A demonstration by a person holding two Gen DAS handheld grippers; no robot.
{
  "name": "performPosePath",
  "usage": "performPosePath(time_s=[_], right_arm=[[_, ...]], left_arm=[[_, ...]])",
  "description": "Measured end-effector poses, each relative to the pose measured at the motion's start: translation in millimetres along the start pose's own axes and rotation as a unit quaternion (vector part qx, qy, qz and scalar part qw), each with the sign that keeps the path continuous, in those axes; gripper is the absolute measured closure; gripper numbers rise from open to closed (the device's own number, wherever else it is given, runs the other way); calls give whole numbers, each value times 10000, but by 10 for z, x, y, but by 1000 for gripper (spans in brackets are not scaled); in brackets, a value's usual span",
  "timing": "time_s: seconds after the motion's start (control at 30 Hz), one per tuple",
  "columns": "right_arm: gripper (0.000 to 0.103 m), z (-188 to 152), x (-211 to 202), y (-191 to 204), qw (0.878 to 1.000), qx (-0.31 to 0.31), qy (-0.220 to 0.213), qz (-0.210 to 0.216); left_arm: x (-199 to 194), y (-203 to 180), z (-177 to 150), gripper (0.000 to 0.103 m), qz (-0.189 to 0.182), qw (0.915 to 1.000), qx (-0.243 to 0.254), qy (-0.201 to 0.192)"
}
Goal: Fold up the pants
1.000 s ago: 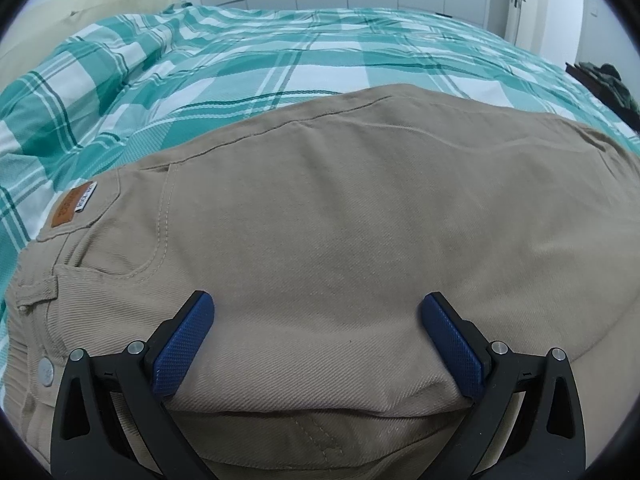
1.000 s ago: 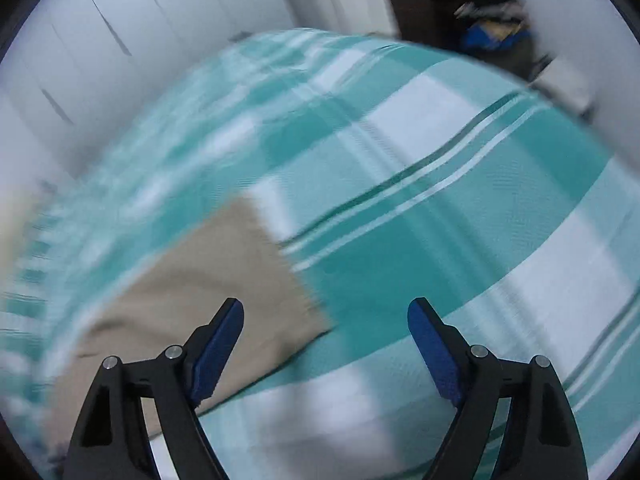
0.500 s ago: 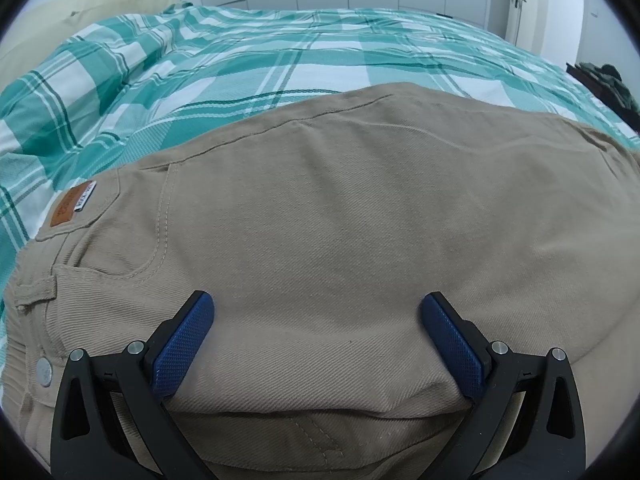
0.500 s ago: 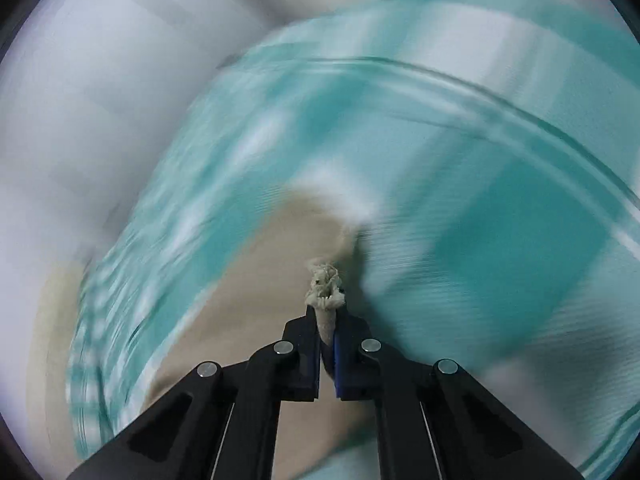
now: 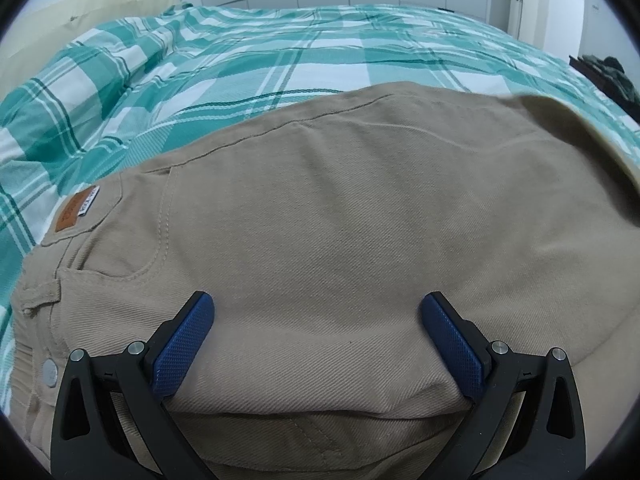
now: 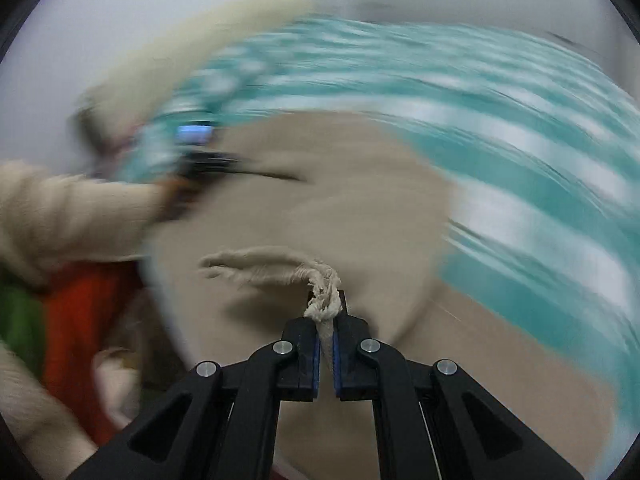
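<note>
Khaki pants (image 5: 340, 216) on plaid bed (image 5: 280, 56), L gripper (image 5: 316, 340) jaws apart over waist area, R gripper (image 6: 327, 344) clamped on hem, bkgd blurred.

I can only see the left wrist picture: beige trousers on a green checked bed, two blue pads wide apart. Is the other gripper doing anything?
Observer: Yes. The right gripper is shut on a bunched end of the beige twill pants.
Operator: Is that end lying on the bed?
Observer: No, the frayed hem sticks up above the pads, over the rest of the pants.
Operator: Anyone in sight?
Observer: A cream sleeve shows at the left, blurred.
</note>
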State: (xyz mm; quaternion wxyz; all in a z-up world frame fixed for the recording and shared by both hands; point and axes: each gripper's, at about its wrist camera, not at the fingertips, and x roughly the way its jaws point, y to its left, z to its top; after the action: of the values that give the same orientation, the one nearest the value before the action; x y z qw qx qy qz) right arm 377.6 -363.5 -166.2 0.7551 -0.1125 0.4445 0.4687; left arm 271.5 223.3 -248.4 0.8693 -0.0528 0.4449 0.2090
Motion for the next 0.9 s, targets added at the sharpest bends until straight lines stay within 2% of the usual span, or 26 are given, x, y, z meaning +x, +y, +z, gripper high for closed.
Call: performPosePath(time_s=[0.03, 0.07, 0.1, 0.13, 0.17, 0.2, 0.27, 0.33, 0.43, 0.5, 0.53, 0.6, 0.63, 0.7, 0.73, 0.77, 0.8, 0.83, 0.9], right_arm=[[96, -167, -78, -397, 9970, 617, -29, -462], [89, -303, -149, -699, 9900, 1107, -64, -869], [81, -437, -199, -951, 9791, 1574, -34, -1290], [70, -607, -274, -1270, 9580, 2218, 44, -1815], [65, -665, -319, -1404, 9465, 2555, 43, -1970], [65, -759, -415, -1514, 9353, 2881, -92, -2051], [51, -910, -660, -1522, 9118, 3274, -389, -2447], [47, -902, -771, -1342, 9060, 3336, -609, -2532], [46, -776, -856, -895, 9168, 2927, -915, -2560], [44, -634, -785, -471, 9305, 2604, -1176, -2294], [44, -485, -603, -229, 9383, 2464, -1278, -2064], [44, -295, -319, 297, 9578, 2156, -1443, -1236], [44, -265, -188, 407, 9631, 2084, -1437, -912], [44, -164, 247, 787, 9746, 1870, -1227, -111], [44, -158, 474, 934, 9791, 1764, -1015, 5], [44, -199, 676, 1040, 9821, 1721, -770, 45], [44, -234, 858, 1072, 9837, 1734, -471, 69], [44, -328, 1088, 1104, 9845, 1747, -68, -129], [44, -419, 1098, 1178, 9887, 1425, -314, -332]], left_arm=[[-5, -10, 5, 1, 39, 10000, 22, 16], [-13, -19, 10, 1, 72, 10000, 38, 34], [-19, -22, 17, 1, 102, 9999, 45, 64], [-34, -25, 36, 1, 143, 9998, 40, 139], [-51, -28, 48, 1, 181, 9996, 47, 201], [-81, -34, 59, 0, 225, 9993, 65, 283], [-206, -54, 51, 1, 284, 9987, 76, 420], [-419, -78, -30, 1, 153, 9992, -28, 379], [-786, -184, -237, 1, -375, 9987, -75, 348], [-1035, -300, -405, 1, -650, 9974, -22, 307], [-1115, -344, -457, 1, -720, 9970, 23, 275], [-1307, -479, -650, 1, -831, 9959, 241, 265], [-1323, -512, -703, 1, -823, 9956, 317, 327], [-1271, -585, -918, 1, -727, 9936, 496, 707], [-1215, -574, -1044, 1, -737, 9920, 462, 917], [-1199, -475, -1187, 1, -936, 9914, 152, 902], [-1220, -425, -1231, 1, -994, 9920, 25, 773], [-1235, -407, -1259, 1, -985, 9928, 75, 678], [-1235, -419, -1245, 1, -971, 9927, 145, 694]])
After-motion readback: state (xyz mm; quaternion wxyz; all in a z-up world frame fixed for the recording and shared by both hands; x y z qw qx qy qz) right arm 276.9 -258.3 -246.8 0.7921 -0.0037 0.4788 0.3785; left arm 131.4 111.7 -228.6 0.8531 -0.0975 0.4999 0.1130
